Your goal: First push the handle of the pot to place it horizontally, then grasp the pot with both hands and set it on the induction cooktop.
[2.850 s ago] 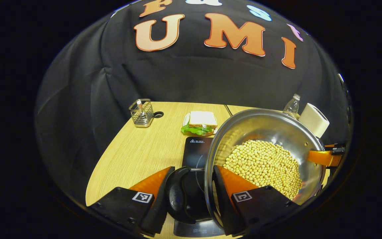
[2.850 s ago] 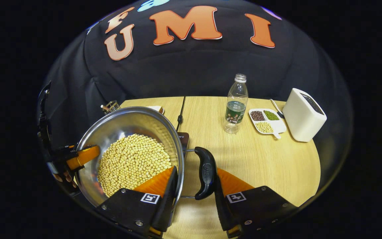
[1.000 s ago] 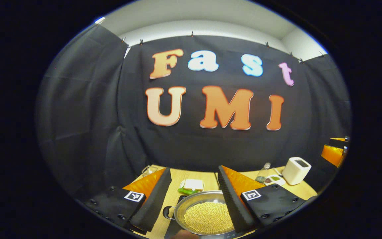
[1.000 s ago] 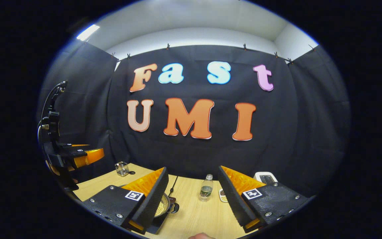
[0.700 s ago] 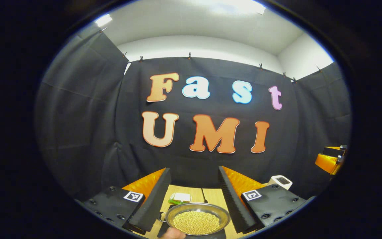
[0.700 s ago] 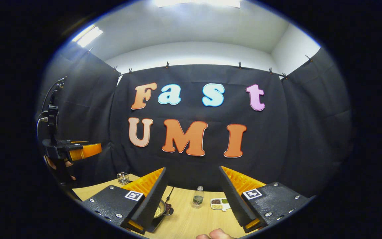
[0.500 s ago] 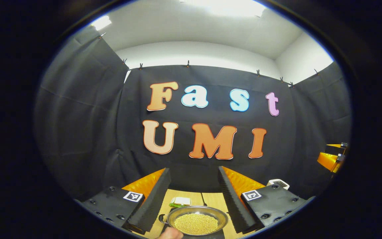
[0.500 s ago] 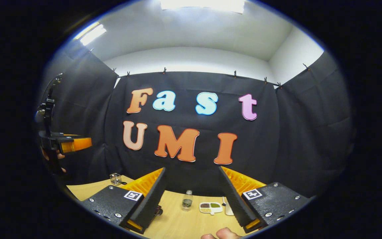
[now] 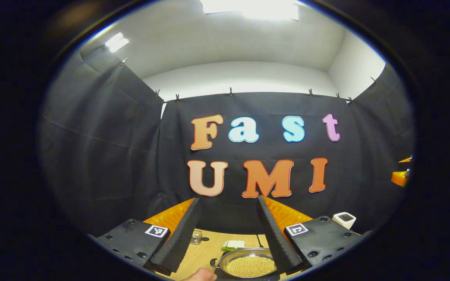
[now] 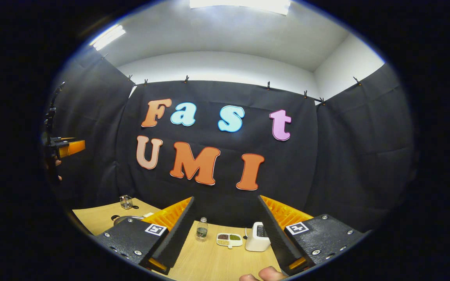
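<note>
We see left gripper (image 9: 227,230): black textured housings, silver screws, square black-white tag on each, ribbed wedge fingers. Right gripper (image 10: 225,230) built alike, same tags and screws.

No readable text is showing on any object. The small square black-and-white markers on the left tool (image 9: 228,228) and the right tool (image 10: 227,227) are carrying coded patterns, not words. The water bottle (image 10: 201,228) is perhaps wearing a label, but it is appearing too small to read.
</note>
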{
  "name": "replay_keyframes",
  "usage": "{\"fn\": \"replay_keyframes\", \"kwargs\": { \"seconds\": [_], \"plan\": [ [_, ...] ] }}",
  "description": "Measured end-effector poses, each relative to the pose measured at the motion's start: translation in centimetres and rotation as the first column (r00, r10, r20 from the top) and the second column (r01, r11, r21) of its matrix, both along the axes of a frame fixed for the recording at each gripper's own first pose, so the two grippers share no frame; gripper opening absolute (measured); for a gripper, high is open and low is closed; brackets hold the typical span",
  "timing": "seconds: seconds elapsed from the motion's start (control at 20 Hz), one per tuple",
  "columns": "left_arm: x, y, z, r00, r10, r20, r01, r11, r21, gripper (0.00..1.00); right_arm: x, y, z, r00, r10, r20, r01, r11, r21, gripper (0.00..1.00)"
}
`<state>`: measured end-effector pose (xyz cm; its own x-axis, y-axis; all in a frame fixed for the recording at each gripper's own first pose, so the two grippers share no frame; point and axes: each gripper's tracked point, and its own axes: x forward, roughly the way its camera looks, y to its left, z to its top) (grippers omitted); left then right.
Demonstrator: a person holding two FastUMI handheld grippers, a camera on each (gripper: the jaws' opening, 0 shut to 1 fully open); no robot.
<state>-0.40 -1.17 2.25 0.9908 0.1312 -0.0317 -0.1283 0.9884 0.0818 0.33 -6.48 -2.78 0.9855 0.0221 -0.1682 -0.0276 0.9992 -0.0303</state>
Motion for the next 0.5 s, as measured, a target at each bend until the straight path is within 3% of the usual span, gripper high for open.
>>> {"fn": "replay_keyframes", "kwargs": {
  "seconds": [0.5],
  "plan": [
    [0.6, -0.5, 0.8, 0.998, -0.031, 0.055, 0.032, 0.999, -0.029, 0.97, -0.8, -0.3, 2.5, 0.995, 0.010, 0.096, -0.007, 0.999, -0.039, 0.98]
  ]
}}
